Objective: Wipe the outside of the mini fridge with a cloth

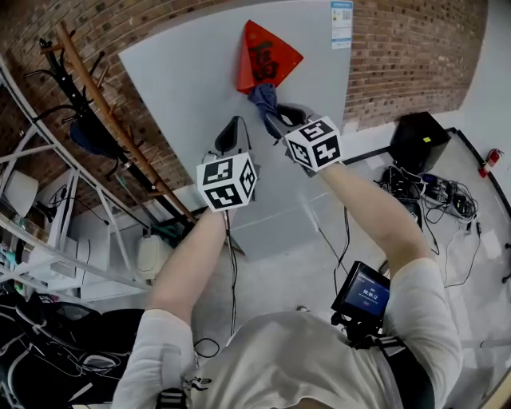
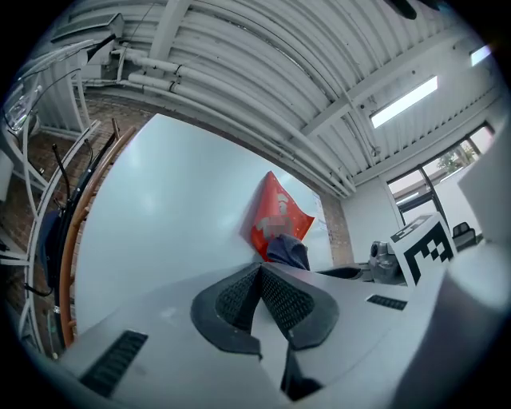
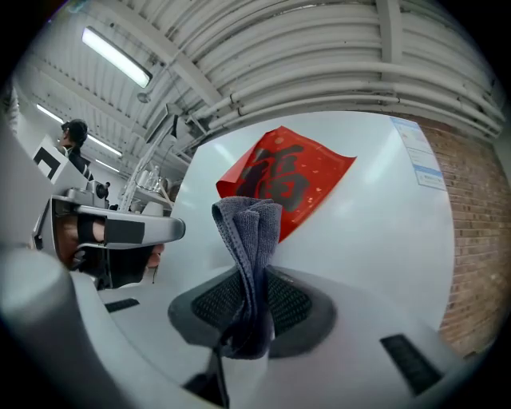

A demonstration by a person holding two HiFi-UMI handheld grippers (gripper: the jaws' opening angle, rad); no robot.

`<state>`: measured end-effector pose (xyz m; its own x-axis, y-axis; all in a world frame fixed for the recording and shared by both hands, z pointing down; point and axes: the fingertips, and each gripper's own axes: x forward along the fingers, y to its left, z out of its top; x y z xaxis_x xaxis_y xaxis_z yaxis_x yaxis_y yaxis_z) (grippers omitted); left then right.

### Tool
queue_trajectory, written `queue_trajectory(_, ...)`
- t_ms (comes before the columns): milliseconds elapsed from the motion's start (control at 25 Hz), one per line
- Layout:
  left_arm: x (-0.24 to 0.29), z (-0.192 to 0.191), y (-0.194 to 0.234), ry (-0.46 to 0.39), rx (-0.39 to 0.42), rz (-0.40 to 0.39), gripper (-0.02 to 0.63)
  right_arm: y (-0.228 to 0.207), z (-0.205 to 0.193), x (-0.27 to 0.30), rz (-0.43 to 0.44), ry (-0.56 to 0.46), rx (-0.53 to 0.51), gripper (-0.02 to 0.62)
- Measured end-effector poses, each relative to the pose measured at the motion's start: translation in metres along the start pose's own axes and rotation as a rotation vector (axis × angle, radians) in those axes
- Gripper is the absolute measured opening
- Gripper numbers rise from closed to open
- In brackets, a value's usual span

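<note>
Here, in the head view, both arms reach up toward the pale grey face of the mini fridge (image 1: 192, 80), which fills the upper centre of the frame against a brick wall (image 1: 415, 48). The right tool (image 1: 275, 117), just right of centre, pinches a folded blue-grey cloth (image 1: 263, 97). In the right gripper view the jaws of this tool (image 3: 254, 275) are pressed onto the cloth (image 3: 247, 232), which rises upright between the ribbed pads (image 3: 291, 302) as a bunched fold. The cloth sits at the lower corner of a red diamond-shaped paper (image 1: 267, 56) on the fridge face; whether the cloth touches the surface cannot be told. A printed label (image 1: 341, 24) occupies the fridge's upper right corner. The left tool (image 1: 234, 126) is just left of centre and lower in the frame, near the fridge face. In the left gripper view its jaws (image 2: 260, 268) are pressed together with nothing between them, and beyond them appear the cloth (image 2: 287, 249), the red paper (image 2: 275, 220) and the fridge face (image 2: 176, 200). A wooden coat rack (image 1: 104, 104) leans at upper left; cables (image 1: 435, 196) lie on the floor at right.
</note>
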<state>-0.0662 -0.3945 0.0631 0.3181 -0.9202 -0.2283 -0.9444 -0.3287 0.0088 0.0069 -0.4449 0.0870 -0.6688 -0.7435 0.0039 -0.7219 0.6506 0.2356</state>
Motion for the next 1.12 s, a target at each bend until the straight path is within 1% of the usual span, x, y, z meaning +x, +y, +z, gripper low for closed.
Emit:
queue_trajectory(640,0.060,-0.016,-0.065,0.006,0.001,-0.054,0.003,-0.109,-0.018,-0.043,-0.097,0.007,0.009,0.087)
queue_trajectory(1000,0.087,-0.032,-0.095,0.024,-0.009,-0.078,0.003,-0.181,-0.040,-0.073,-0.198,0.024,0.050,0.087)
queue_trajectory(1120,0.092,-0.034,-0.101,0.026,-0.008,-0.083,0.003,-0.198,-0.047,-0.080,-0.228,0.030,0.068,0.087)
